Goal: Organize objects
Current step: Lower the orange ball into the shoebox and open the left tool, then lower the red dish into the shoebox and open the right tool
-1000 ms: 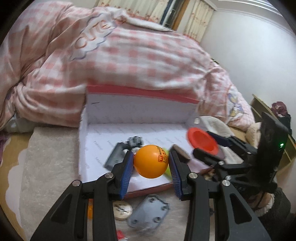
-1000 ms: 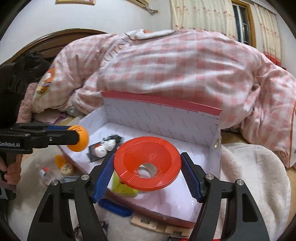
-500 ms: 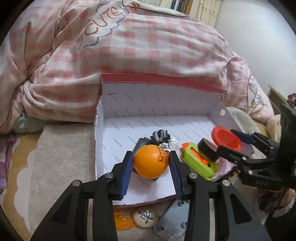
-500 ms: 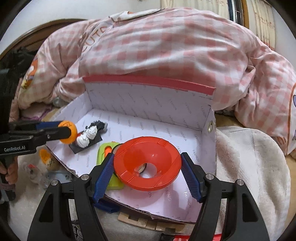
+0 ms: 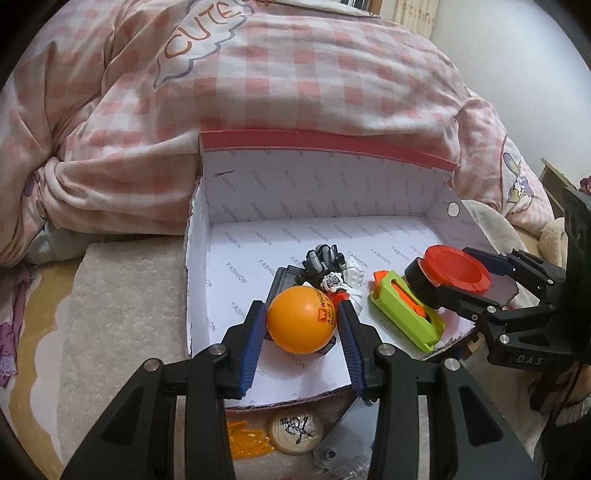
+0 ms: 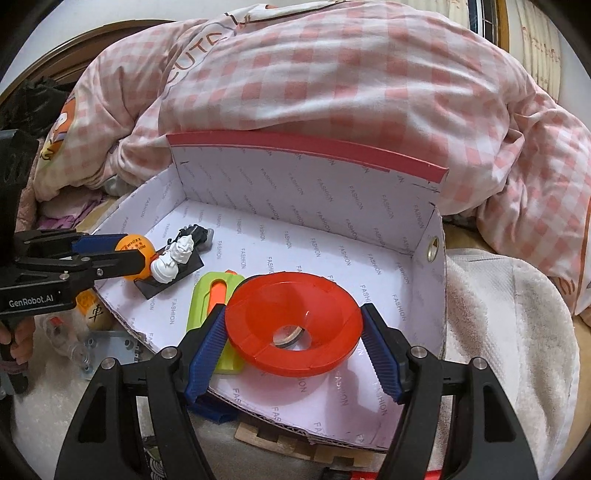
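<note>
Left wrist view has the left gripper [image 5: 301, 326] clenched on an orange ball [image 5: 300, 319], poised over the box [image 5: 325, 184] floor beside a toy figure [image 5: 332, 273], likely for dropping in. Right gripper [image 6: 293, 332] grasps a red funnel [image 6: 293, 328] above the green cutter [image 6: 207, 299], likewise ready to place.

"FASHION" across the box [image 6: 310, 192] lining, "CUTE" on the quilt [image 5: 207, 33], "GenRobot.AI" on the left gripper [image 6: 140, 258].

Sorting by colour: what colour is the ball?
Orange ball, with red-and-black print; clearest in the left wrist view.
</note>
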Demonstrator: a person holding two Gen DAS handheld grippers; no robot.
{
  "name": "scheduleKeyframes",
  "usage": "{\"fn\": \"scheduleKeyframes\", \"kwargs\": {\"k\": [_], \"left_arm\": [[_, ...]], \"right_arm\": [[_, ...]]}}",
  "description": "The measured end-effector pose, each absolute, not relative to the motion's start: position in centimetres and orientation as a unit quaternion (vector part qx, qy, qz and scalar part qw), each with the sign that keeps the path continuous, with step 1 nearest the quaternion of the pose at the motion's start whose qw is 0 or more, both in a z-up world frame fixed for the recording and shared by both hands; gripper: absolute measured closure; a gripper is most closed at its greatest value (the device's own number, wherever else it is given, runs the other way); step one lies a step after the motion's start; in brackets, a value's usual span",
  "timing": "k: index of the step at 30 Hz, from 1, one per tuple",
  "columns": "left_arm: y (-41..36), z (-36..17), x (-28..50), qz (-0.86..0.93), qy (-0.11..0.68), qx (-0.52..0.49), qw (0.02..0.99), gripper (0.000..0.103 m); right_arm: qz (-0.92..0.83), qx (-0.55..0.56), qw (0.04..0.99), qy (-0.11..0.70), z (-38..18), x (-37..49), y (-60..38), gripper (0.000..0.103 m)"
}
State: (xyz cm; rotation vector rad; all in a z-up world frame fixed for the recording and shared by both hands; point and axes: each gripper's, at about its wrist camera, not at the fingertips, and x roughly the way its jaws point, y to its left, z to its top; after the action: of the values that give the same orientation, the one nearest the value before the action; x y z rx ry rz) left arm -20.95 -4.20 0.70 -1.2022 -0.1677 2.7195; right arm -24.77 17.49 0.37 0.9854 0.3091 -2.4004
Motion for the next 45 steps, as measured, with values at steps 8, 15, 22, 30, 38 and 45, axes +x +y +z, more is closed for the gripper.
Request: {"fn": "scheduleKeyframes", "kwargs": {"k": [8,15,22,30,38,45], "left_arm": [[-4.0,1.1,-20.6,0.914,-0.054,-0.392,0.092,0.041],[-4.0,1.4,-20.6,0.915,-0.057,-0.389,0.095,0.028],[-4.3,2.1,-20.0,0.918,-0.063,-0.378,0.099,0.024],[-4.8,2.8,-19.5,0.925,-0.066,-0.360,0.097,0.024],[-5.4,3.4,-19.1,0.928,-0.075,-0.348,0.107,0.024],[-5.4,3.7,-18.8,0.929,-0.076,-0.343,0.115,0.024]], "right_arm": [[-0.886,0.365,0.261,0.113,0.4,-24.8,17.4,0.031],[-0.887,0.364,0.258,0.120,0.4,-24.7,17.1,0.031],[-0.889,0.358,0.259,0.121,0.7,-24.5,17.3,0.026],[-0.891,0.355,0.256,0.122,0.7,-24.3,17.4,0.023],[-0.894,0.342,0.266,0.113,1.4,-23.8,17.4,0.015],[-0.899,0.328,0.273,0.100,2.1,-23.2,17.5,0.015]]}}
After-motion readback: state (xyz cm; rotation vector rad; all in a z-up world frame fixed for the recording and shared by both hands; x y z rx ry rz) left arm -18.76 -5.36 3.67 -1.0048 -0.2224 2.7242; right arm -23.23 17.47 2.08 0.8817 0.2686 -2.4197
